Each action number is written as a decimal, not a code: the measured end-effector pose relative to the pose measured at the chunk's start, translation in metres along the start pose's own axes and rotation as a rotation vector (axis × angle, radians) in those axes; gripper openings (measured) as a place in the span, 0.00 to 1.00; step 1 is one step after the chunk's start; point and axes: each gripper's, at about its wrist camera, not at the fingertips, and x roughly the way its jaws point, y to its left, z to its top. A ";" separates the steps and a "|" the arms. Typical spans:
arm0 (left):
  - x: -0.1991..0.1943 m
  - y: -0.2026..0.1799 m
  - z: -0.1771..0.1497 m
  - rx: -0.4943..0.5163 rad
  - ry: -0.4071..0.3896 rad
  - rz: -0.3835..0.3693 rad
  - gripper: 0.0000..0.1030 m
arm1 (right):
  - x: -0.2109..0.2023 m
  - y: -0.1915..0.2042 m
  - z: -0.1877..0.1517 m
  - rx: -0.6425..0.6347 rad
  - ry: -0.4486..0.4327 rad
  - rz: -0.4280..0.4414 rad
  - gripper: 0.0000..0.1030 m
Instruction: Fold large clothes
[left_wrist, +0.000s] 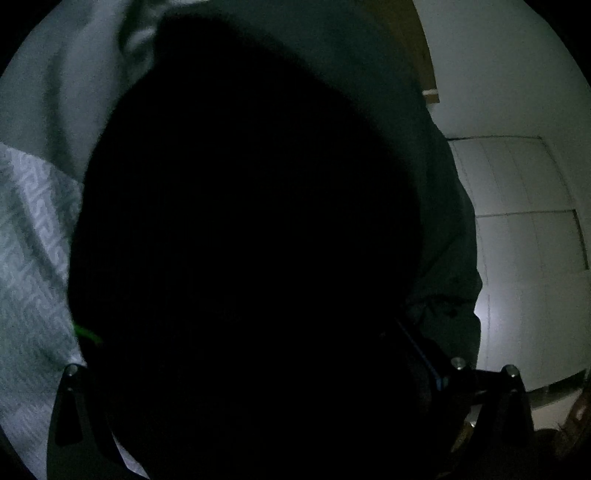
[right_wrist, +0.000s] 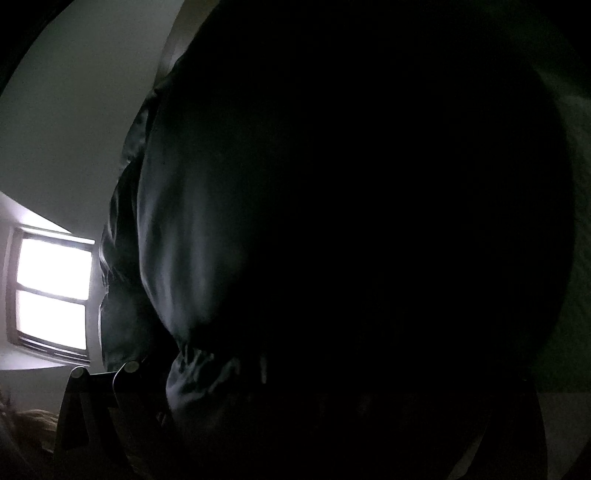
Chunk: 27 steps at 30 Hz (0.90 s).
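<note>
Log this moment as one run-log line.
task: fold large clothes | dark garment: fills both views | left gripper: open, garment between jaws | right gripper: open, shadowed

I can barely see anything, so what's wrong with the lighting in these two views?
Left wrist view: the dark garment fills the frame, unlit; only the pale patterned bedding shows, grainy. Right wrist view: the bright window is blown out, leaving the garment backlit, almost black.
</note>
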 end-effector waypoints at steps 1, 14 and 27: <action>0.000 -0.002 -0.002 0.003 -0.012 0.011 0.98 | 0.001 0.001 -0.001 -0.001 -0.004 0.008 1.00; -0.022 -0.048 -0.029 -0.015 -0.165 -0.012 0.25 | 0.006 0.057 -0.013 0.004 -0.113 0.247 0.37; -0.093 -0.099 -0.060 0.071 -0.260 -0.121 0.22 | -0.020 0.158 -0.029 -0.162 -0.173 0.332 0.30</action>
